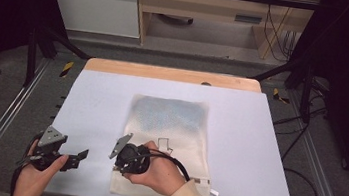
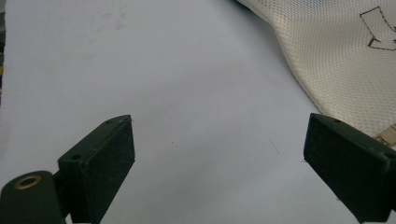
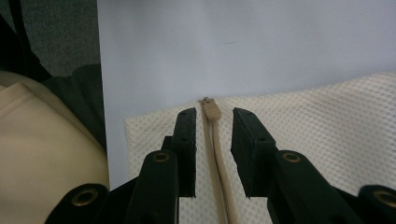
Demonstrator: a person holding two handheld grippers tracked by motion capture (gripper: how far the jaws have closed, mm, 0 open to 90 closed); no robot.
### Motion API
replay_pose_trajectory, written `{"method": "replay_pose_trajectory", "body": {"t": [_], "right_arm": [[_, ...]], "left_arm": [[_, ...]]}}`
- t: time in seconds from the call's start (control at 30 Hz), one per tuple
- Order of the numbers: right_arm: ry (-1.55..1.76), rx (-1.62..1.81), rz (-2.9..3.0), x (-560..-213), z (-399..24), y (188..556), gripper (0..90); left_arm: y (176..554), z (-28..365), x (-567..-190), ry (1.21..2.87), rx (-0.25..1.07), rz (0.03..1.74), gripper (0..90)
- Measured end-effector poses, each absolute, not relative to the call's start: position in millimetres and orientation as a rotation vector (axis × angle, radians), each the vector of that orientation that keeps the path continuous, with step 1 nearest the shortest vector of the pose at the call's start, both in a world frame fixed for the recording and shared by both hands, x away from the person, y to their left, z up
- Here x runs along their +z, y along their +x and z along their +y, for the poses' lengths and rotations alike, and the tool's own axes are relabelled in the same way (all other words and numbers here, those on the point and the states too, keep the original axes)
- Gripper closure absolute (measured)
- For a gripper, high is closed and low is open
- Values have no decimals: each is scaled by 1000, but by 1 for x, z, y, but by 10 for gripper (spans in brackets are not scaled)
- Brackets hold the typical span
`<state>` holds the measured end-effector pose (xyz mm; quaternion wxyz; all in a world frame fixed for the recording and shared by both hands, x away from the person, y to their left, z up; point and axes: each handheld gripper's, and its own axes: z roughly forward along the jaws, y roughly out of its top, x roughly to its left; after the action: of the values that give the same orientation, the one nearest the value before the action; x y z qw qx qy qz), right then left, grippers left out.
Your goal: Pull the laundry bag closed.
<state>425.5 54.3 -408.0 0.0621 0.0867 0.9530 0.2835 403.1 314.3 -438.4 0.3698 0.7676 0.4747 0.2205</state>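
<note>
A cream mesh bag [image 1: 174, 123] lies flat on the pale blue table mat [image 1: 97, 98], with something bluish showing through its far half. A tan zipper [image 3: 219, 158] runs along its near edge and ends in a small pull [image 3: 212, 108] close to the left corner. My right gripper [image 3: 214, 114] points along this zipper with one jaw on each side of it, and a gap remains between pads and pull. In the high view the right gripper [image 1: 119, 165] sits over the bag's near-left corner. My left gripper [image 1: 77, 159] hovers left of the bag, and its jaws [image 2: 219, 126] stand wide over bare mat.
A black stitched outline [image 1: 164, 144] marks the bag's middle. The bag's edge [image 2: 336, 60] lies just right of the left gripper. The table's near edge runs close under both hands. A wooden strip [image 1: 173, 74] borders the far edge, with black frame legs at both sides.
</note>
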Motion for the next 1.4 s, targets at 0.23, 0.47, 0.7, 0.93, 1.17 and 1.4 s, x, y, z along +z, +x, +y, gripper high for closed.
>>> {"method": "replay_pose_trajectory", "body": {"t": [0.23, 0.47, 0.7, 0.93, 1.17, 1.4], "right_arm": [[245, 815, 2916, -424, 69, 436, 729], [269, 792, 2960, -436, 79, 445, 721], [269, 763, 2981, -442, 83, 444, 805], [273, 790, 2995, -438, 80, 445, 819], [300, 862, 2992, -427, 72, 446, 819], [285, 883, 2982, -426, 71, 447, 820]], "left_arm": [[402, 316, -436, 1933, 575, 1206, 83], [402, 315, -436, 1952, 544, 1212, 79], [399, 311, -434, 1954, 539, 1196, 80], [396, 306, -433, 1957, 503, 1169, 80], [380, 294, -438, 2003, 410, 1092, 81], [372, 280, -440, 1998, 368, 1049, 74]]}}
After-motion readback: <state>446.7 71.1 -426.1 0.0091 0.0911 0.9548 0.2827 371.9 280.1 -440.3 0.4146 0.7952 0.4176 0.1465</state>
